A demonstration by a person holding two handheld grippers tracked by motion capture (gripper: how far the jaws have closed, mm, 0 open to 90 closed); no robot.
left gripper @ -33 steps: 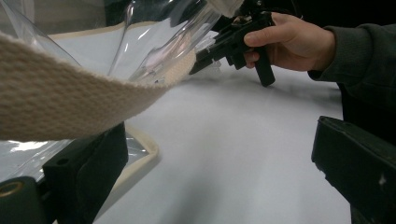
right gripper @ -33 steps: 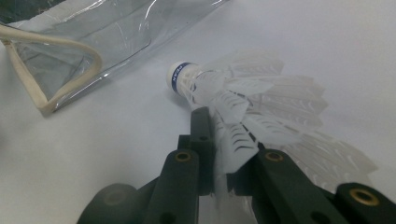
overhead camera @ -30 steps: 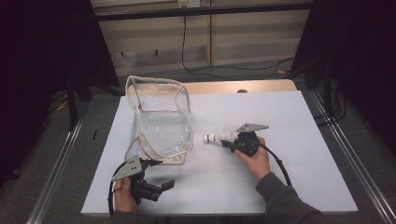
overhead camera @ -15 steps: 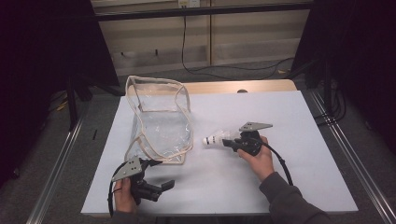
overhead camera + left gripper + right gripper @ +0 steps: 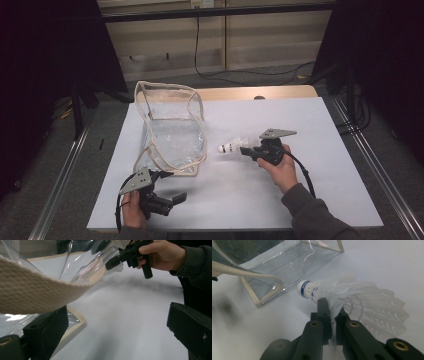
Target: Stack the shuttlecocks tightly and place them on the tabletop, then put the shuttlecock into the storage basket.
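R gripper (image 5: 244,150): jaws clamped on feathers of a shuttlecock (image 5: 329,293); cork end w/ blue band points toward the clear bag (image 5: 172,130); shuttlecock held just above the white table (image 5: 300,120), near bag's right side, not touching it. L gripper (image 5: 167,192): jaws wide apart, nothing between pads; bag's beige strap (image 5: 37,293) hangs close above one jaw; contact unclear. Bag lies on table, mouth open.

One shuttlecock (image 5: 231,147), one clear bag (image 5: 172,132)
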